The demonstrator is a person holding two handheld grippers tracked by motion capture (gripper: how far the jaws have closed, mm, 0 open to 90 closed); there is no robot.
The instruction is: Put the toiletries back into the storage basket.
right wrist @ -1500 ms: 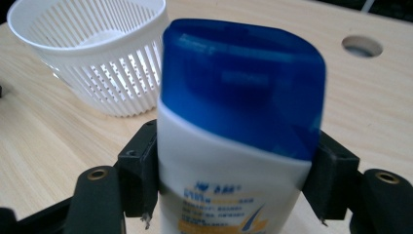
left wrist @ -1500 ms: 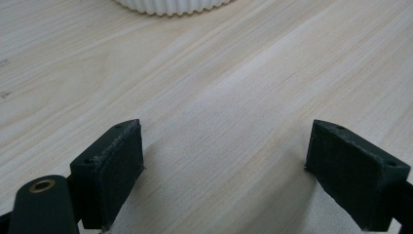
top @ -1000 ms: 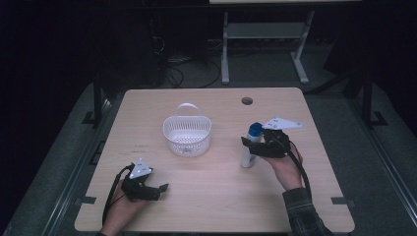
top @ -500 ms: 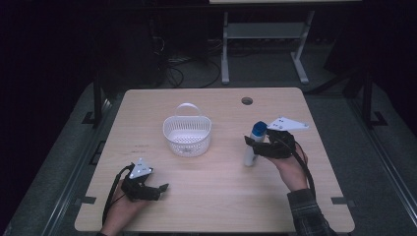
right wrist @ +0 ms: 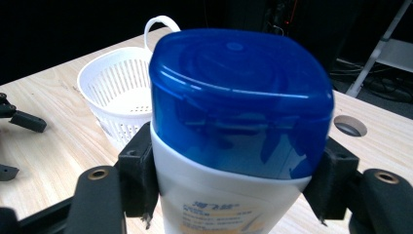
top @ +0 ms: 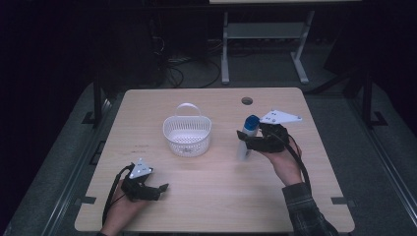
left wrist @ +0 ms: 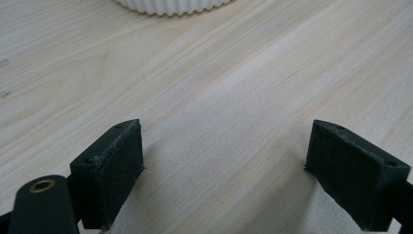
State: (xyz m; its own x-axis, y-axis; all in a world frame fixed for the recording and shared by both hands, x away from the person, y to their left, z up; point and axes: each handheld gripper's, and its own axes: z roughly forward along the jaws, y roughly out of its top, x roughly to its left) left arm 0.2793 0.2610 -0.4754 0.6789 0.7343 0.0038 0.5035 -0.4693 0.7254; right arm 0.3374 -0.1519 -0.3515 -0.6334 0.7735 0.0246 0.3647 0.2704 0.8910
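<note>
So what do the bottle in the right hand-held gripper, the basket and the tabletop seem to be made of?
White bottle with blue cap: likely plastic; the cap is glossy and slightly see-through, with sharp highlights. Round white slotted basket: probably moulded plastic, matte, with thin even ribs and a loop handle. Pale rectangular tabletop: wood or wood-look laminate, matte, with printed-looking grain lines; which one, I cannot tell.

White bottle (right wrist: 214,204) with blue cap (right wrist: 238,97); white slotted basket (top: 187,135).
</note>
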